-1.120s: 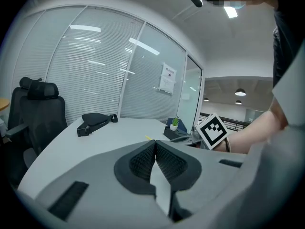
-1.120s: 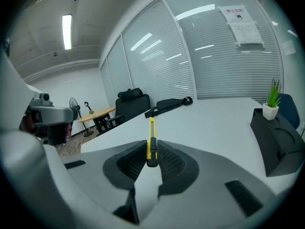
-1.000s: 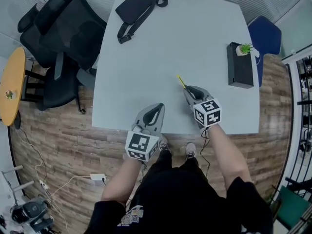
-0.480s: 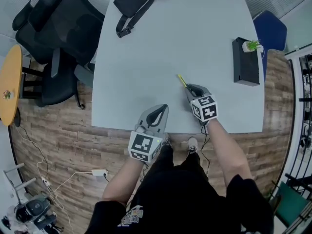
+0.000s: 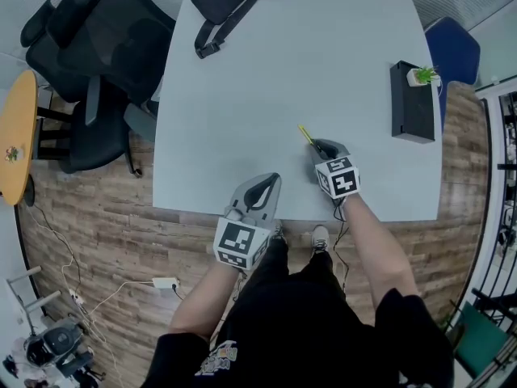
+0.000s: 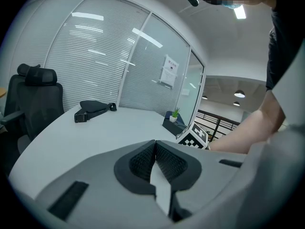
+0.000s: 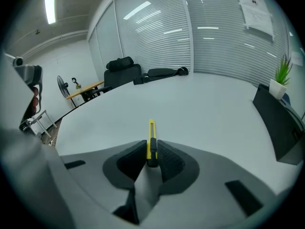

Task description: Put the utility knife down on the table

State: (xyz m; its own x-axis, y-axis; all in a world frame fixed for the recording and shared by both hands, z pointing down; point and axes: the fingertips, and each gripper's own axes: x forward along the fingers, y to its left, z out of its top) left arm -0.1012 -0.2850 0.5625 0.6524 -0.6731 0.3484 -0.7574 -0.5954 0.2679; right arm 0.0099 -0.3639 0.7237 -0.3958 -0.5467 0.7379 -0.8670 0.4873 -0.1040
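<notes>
the right gripper (image 5: 321, 146) pinches the yellow utility knife (image 7: 151, 137) between its fingers, the knife pointing forward over the white surface (image 5: 323, 55). the left gripper (image 5: 260, 186) has its fingers pressed together, empty, at the surface's near edge.

A yellow utility knife (image 5: 304, 134) is held by the right gripper (image 5: 321, 146) over the white table (image 5: 323, 55) — the left gripper (image 5: 269, 180) is seen at its near edge.

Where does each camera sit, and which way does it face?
Head view: on the head, facing steeply down at the table; both arms and legs show.
Left gripper view: on the left gripper, facing across the table along shut jaws; a forearm shows.
Right gripper view: on the right gripper, facing along jaws shut on the utility knife.
All share the black bag.
</notes>
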